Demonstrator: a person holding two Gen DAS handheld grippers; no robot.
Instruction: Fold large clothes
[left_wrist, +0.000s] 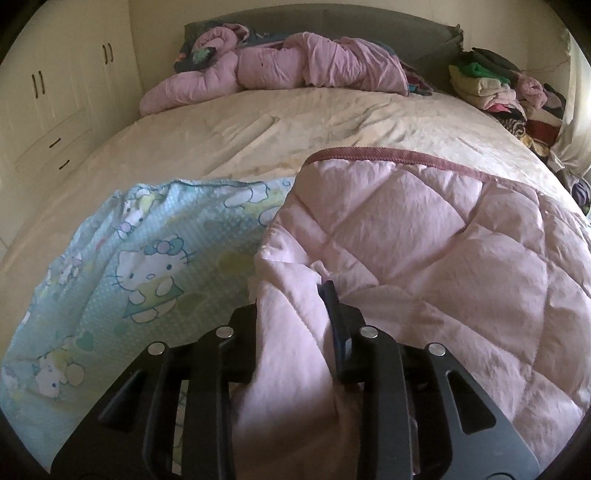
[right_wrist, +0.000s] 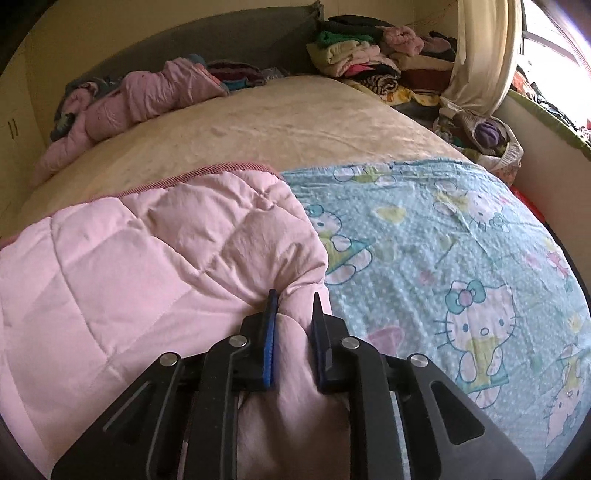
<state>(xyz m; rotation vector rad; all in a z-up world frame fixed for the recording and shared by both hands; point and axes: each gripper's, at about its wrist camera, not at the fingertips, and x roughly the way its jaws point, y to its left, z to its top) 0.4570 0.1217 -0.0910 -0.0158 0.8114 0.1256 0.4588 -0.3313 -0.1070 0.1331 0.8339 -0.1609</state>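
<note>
A quilted pink blanket with a darker pink trim lies folded over on the bed, its blue Hello Kitty printed side showing beside it. My left gripper is shut on a bunched fold of the pink blanket; its left finger is hidden by cloth. In the right wrist view the pink blanket lies at left and the printed side at right. My right gripper is shut on a pinched fold at the pink blanket's edge.
The bed has a cream sheet. A crumpled pink duvet lies by the grey headboard. Stacked clothes sit at the far right corner, with a curtain and window beside them. White cupboards stand at left.
</note>
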